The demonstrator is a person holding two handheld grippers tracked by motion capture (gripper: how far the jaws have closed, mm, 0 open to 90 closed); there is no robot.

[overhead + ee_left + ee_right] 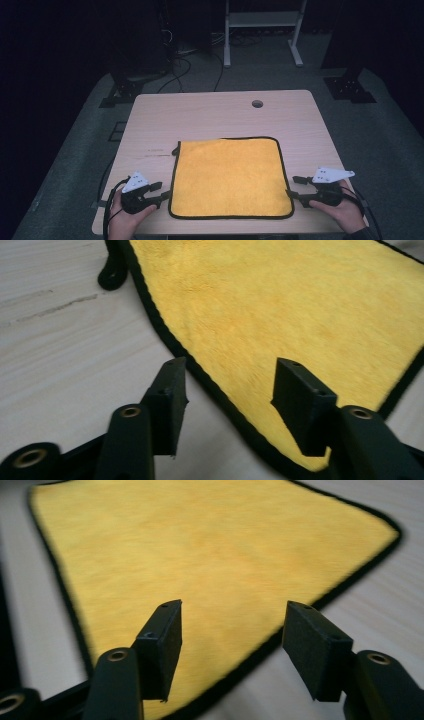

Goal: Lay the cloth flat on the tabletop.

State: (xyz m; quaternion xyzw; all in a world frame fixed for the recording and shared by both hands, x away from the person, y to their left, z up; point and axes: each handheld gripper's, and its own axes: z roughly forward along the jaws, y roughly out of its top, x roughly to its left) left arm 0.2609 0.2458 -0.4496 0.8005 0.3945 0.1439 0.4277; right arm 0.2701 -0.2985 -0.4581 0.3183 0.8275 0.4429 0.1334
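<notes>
My left claw (161, 192) hangs just off the near-left corner of the yellow cloth (230, 176), jaws spread, nothing between them. My right claw (296, 187) hangs at the cloth's near-right corner, spread likewise. The cloth lies flat on the wooden bench (210, 112), its black loop (176, 149) at the far-left corner.

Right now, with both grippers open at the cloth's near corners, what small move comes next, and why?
Probably ease both grippers forward and down onto the near corners. The yellow cloth lies flat, the left gripper and right gripper are open beside its edges, and neither holds it.
</notes>
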